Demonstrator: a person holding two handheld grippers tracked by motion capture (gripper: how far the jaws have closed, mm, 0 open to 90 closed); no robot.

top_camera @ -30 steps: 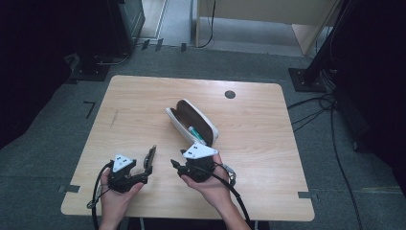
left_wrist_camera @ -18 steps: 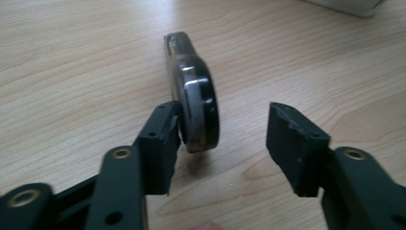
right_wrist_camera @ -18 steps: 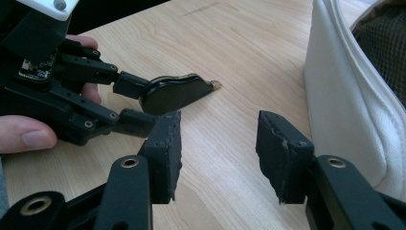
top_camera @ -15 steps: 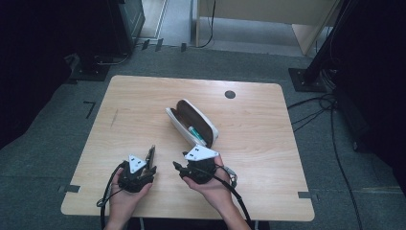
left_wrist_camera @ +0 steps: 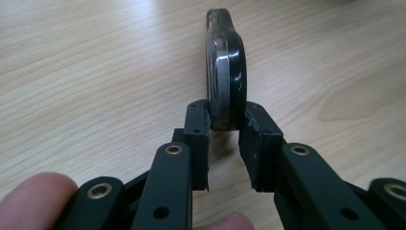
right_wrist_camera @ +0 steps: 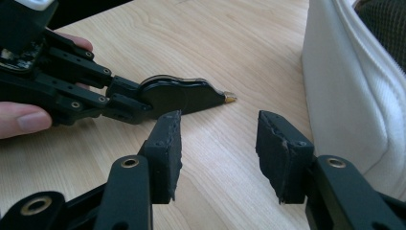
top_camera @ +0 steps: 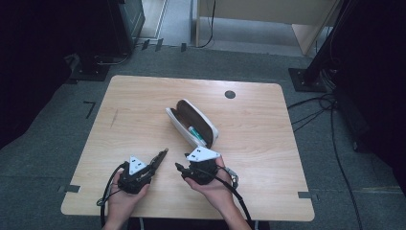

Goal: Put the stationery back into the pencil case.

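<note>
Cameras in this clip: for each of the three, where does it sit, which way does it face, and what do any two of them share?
High view: above the person's side, looking forward and down on the wooden table; both hands enter from the bottom, with the open white case beyond them.
Left gripper view: rides the left gripper, looking along its jaws, shut on a flat black tool; fingers at bottom.
Right gripper view: rides the right gripper, jaws open, facing the left gripper and case wall.
Shared: the black tool appears in both gripper views.
</note>
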